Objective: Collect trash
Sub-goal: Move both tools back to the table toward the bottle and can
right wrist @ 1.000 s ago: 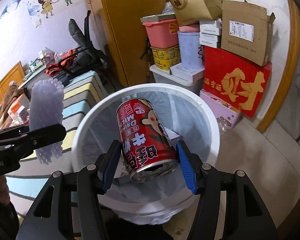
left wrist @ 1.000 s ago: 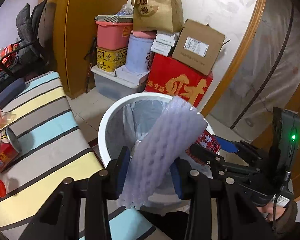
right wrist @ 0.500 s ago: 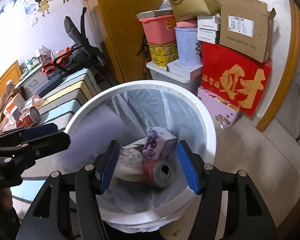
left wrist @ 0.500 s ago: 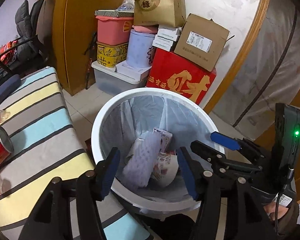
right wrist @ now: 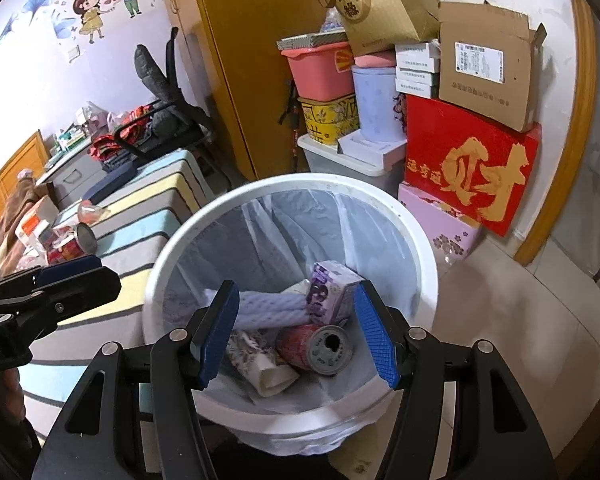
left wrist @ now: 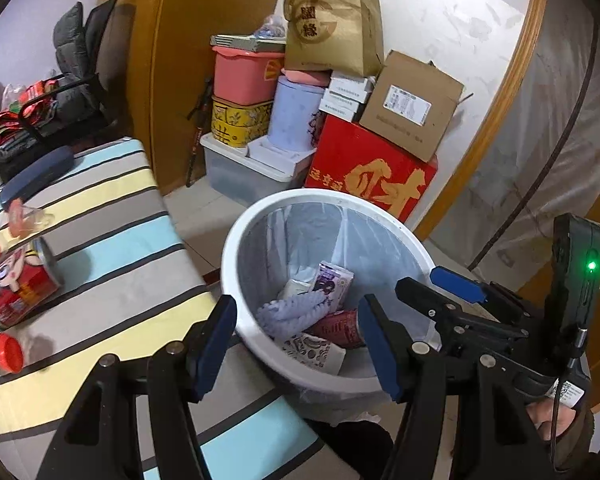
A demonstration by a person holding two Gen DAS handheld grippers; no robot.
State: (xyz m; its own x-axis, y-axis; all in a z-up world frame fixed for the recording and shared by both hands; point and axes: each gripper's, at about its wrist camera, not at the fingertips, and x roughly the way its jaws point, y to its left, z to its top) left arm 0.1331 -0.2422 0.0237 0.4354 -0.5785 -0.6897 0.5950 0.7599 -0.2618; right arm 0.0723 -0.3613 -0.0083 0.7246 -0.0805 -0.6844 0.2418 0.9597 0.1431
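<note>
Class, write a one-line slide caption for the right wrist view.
Open right tongs above white bin holding red can, foam wrap, purple carton.

Ahead of both sets of jaws stands the bin (right wrist: 416,240); inside it the foam sheet (right wrist: 272,306) lies left, the small carton (right wrist: 332,288) behind the can (right wrist: 320,346). Left of the left jaws, another can (left wrist: 18,284) and a cap (left wrist: 8,352) rest on the surface (left wrist: 112,240). Boxes (left wrist: 364,176) are stacked behind the bin.

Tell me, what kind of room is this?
Probably a lived-in home bedroom or storeroom: cartoon couple wall decal, stacked cardboard and plastic boxes, and a white lined trash bin beside a striped cloth-covered table.
</note>
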